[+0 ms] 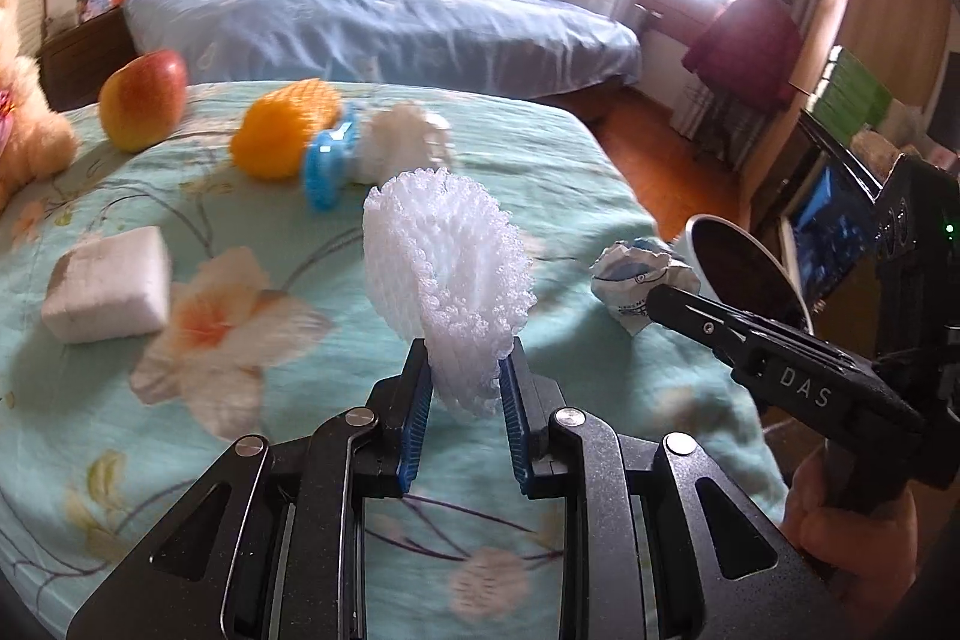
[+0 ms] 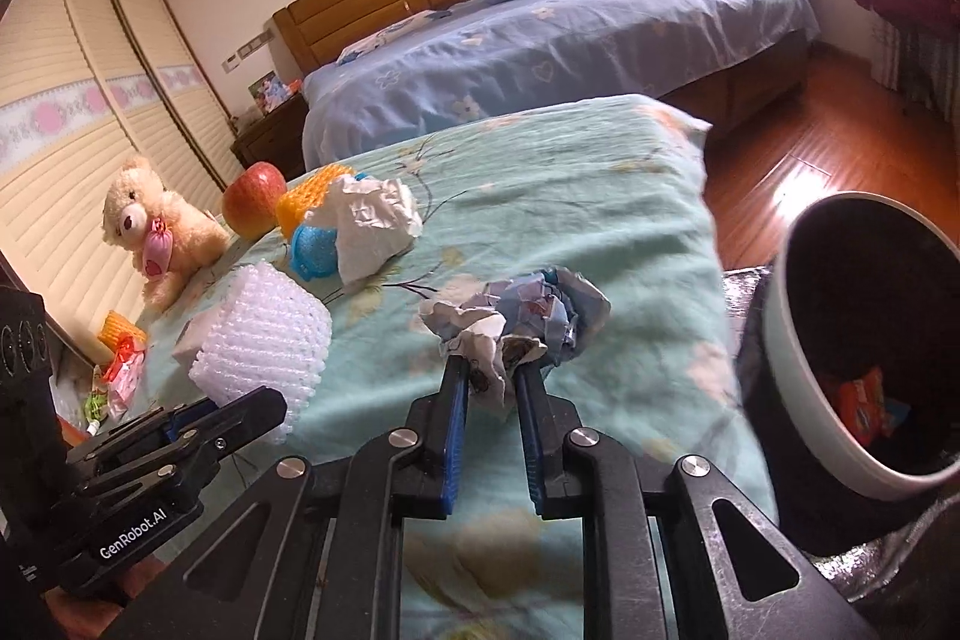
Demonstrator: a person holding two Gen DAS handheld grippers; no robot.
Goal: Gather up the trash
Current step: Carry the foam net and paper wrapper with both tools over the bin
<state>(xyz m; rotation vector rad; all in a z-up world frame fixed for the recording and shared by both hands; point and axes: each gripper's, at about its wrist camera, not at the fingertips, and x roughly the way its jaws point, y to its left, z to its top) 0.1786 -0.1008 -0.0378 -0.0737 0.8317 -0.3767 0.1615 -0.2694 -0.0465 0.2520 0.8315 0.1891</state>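
1. The left gripper [image 1: 465, 370] is clenched on the lower edge of a white foam fruit net [image 1: 450, 268], which stands up above the pads and clear of the floral bedspread [image 1: 540, 148]. Only a thin fold is pinched, so the springy mesh could slip out if the hand swings sharply.

2. The right gripper [image 2: 489, 370] grips a crumpled paper ball [image 2: 516, 316] by a loose torn flap. The bulk of the wad hangs beyond the pads, and the flap may tear or slide free on the way across.

3. The trash bin [image 2: 798, 358] sits just off the bed's right edge, tilted toward the camera, with a red wrapper [image 2: 864, 400] already inside. A release made too early would likely drop trash on the wooden floor [image 2: 810, 148] or the bed.

4. Both grippers lie close together, so heading for the one bin at once risks a collision.

5. Further out, a crumpled white paper [image 2: 375, 226], a white foam block [image 1: 108, 292] and an orange foam net [image 1: 282, 130] remain uncollected. The apple [image 1: 144, 97] and teddy bear [image 2: 150, 226] are probably not trash and could be grabbed by mistake.
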